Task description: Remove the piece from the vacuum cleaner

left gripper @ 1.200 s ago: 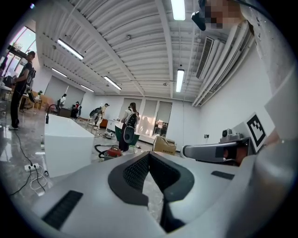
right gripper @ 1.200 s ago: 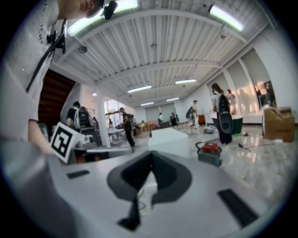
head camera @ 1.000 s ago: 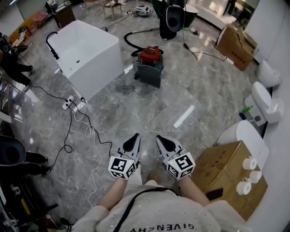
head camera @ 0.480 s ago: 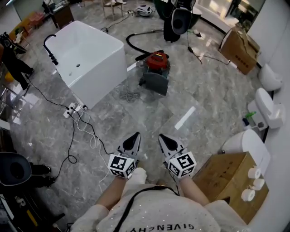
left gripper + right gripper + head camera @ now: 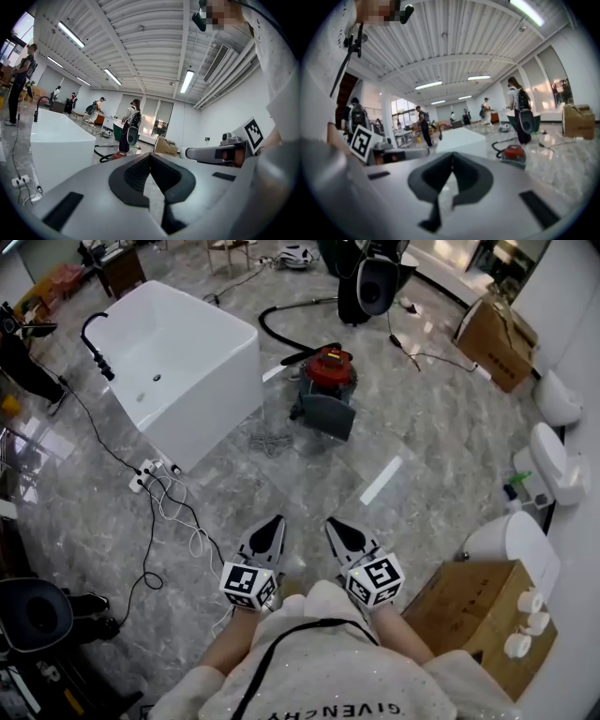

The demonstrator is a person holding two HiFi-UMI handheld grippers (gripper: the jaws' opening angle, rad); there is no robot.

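Observation:
The vacuum cleaner (image 5: 328, 371) stands on the floor well ahead of me, with a red top, a grey body and a black hose (image 5: 281, 334) curling away behind it. It shows small and far off in the left gripper view (image 5: 117, 155) and in the right gripper view (image 5: 514, 153). My left gripper (image 5: 275, 522) and right gripper (image 5: 335, 524) are held side by side close to my body and point toward it. Both are shut with nothing between their jaws (image 5: 150, 155) (image 5: 452, 154).
A white bathtub (image 5: 202, 334) stands left of the vacuum. White cables and a power strip (image 5: 150, 467) lie on the floor at my left. A cardboard box (image 5: 464, 606) with paper rolls sits at my right, with toilets (image 5: 553, 460) along the right wall. People stand in the background.
The vacuum cleaner and bathtub have slid lower and nearer in the head view. Both grippers keep their place side by side, still shut.

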